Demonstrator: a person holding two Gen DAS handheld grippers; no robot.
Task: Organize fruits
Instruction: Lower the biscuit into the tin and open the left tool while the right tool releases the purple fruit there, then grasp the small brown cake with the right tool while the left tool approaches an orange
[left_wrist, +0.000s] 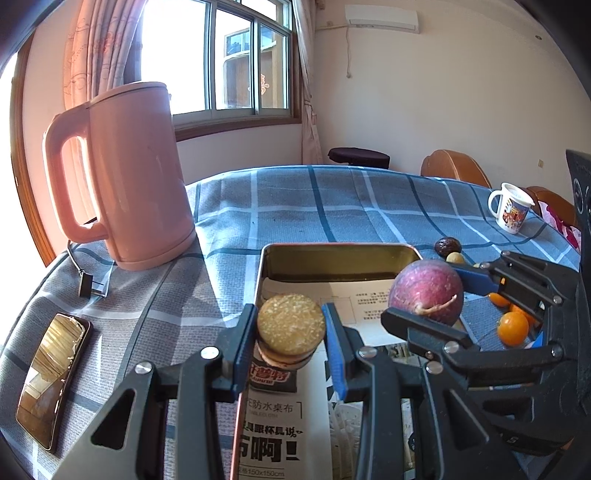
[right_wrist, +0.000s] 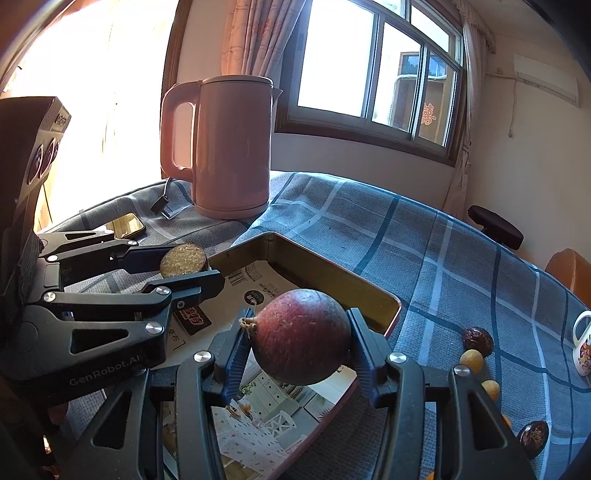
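Fruit sits gripped above an open metal tin (right_wrist: 373, 295) lined with printed paper, on a desk (left_wrist: 332, 206) covered in blue checked cloth. The right claw (right_wrist: 299, 347) is closed around a large round purple-red fruit (right_wrist: 301, 336), one finger on each side, its short stem pointing toward the left claw. That fruit hangs over the tin's right half, so the tin lies directly below it. The left claw (left_wrist: 290, 328) is closed on a stack of round sandwich biscuits (left_wrist: 291, 325), held over the tin's near left edge, level with and just beside the right claw. Loose fruits remain on the cloth outside the tin, to the right: small oranges (left_wrist: 512, 328), pale yellow round fruits (right_wrist: 471, 360) and dark wrinkled ones (right_wrist: 478, 341). A pink kettle (left_wrist: 133, 173) stands well behind.
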